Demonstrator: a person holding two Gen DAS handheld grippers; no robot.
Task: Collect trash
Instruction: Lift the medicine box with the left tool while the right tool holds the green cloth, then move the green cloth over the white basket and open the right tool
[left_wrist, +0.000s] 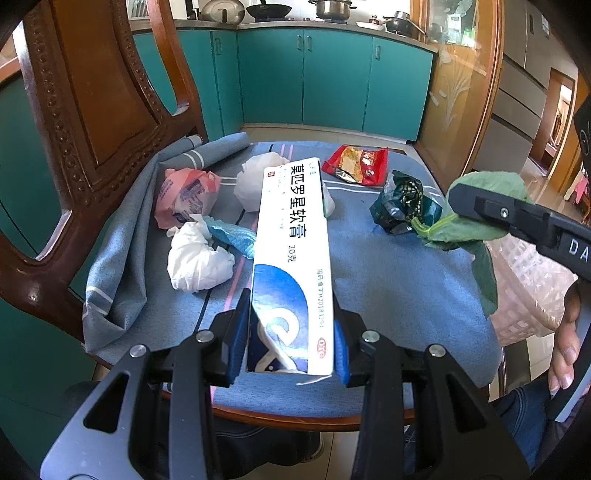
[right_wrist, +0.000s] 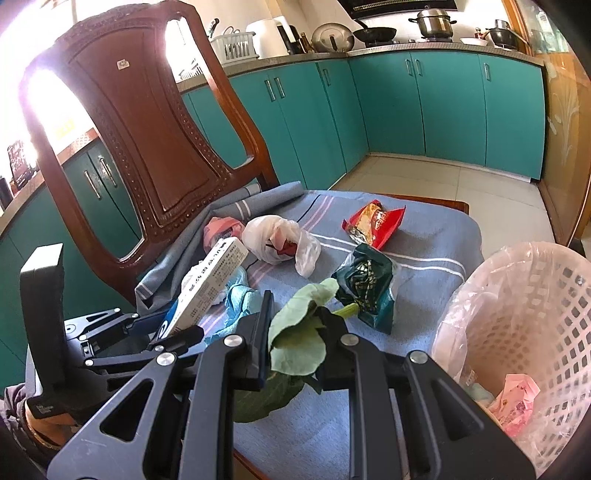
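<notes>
The left gripper (left_wrist: 291, 332) is clamped on a long white and blue ointment box (left_wrist: 291, 258), its two blue-padded fingers (left_wrist: 238, 332) pressing the box's long sides near the end closest to the hand. The box sticks out forward past the fingertips, raised over the chair seat. Down its top face run large dark Chinese characters, 莫匹罗星软膏, then "20克" in smaller print, and a small red oval reading "OTC" sits at the near corner. A line of fine green print runs along the right edge, too small to read fully.

The right gripper (right_wrist: 295, 332) has its fingers closed together on a green leaf (right_wrist: 295, 343); the leaf is pinched between them, its blade folding out forward and hanging below the fingers, its pale stalk pointing towards a dark green wrapper (right_wrist: 365, 288). On the side of this gripper, seen from the left wrist, white letters "DA" show before the picture's edge cuts them off.

Both held things hover above a blue cloth (right_wrist: 424, 236) spread on a wooden chair (right_wrist: 147, 129). Still lying on the cloth are a red snack wrapper (left_wrist: 358, 164), a pink wrapper (left_wrist: 184, 199), a crumpled white tissue (left_wrist: 199, 258) and a white plastic bag (right_wrist: 280, 240). A pale pink lattice basket (right_wrist: 535, 314) lined with clear plastic stands just right of the seat, with pink scraps at its bottom.
</notes>
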